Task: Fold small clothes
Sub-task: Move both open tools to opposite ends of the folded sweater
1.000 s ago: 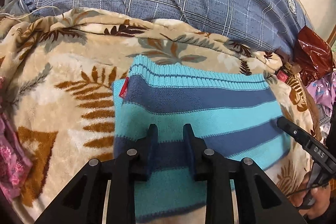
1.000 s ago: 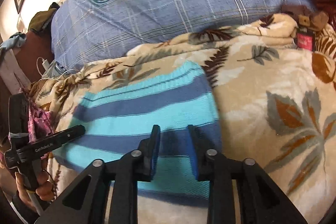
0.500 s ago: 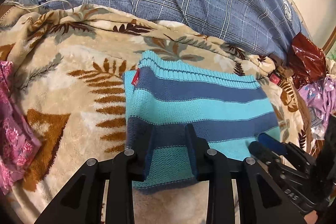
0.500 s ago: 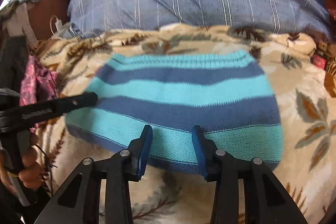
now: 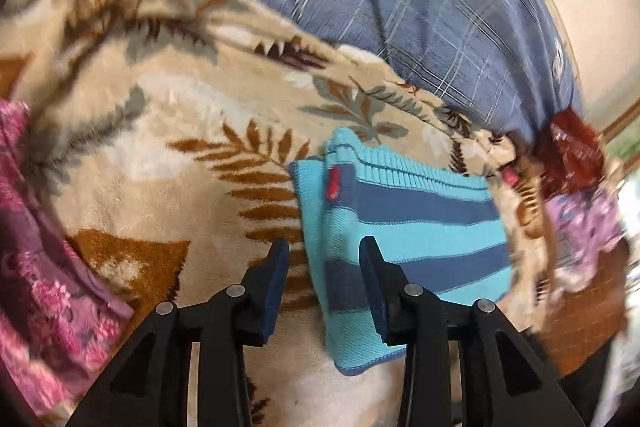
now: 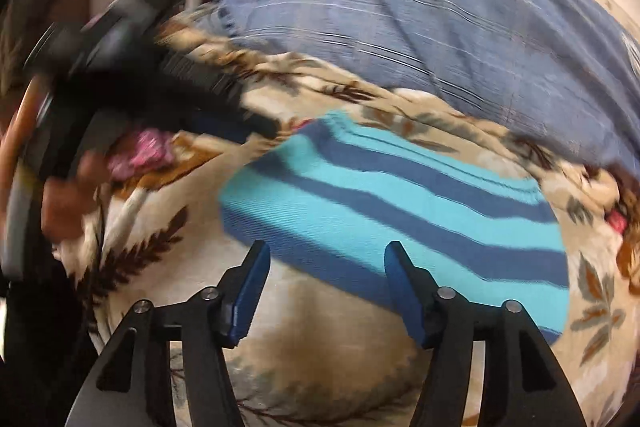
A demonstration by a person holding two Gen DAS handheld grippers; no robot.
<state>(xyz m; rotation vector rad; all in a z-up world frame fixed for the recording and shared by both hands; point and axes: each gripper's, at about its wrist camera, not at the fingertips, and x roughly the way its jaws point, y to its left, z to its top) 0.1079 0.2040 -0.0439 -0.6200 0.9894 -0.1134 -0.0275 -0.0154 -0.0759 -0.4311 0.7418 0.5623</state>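
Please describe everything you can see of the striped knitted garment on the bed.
The striped knitted garment is small, with turquoise and dark blue bands, a ribbed turquoise hem along its far edge and a small red tag near its left side. It looks like soft knit. It lies folded and flat on the leaf-patterned blanket, below the blue plaid bedding. Both the left gripper and the right gripper have open jaws and hold nothing; neither clearly touches it.

In the right wrist view the left gripper (image 6: 264, 125) was smeared by motion blur, so its jaws could not be judged; a pink cloth (image 5: 36, 267) was cut off by the left wrist view's edge.
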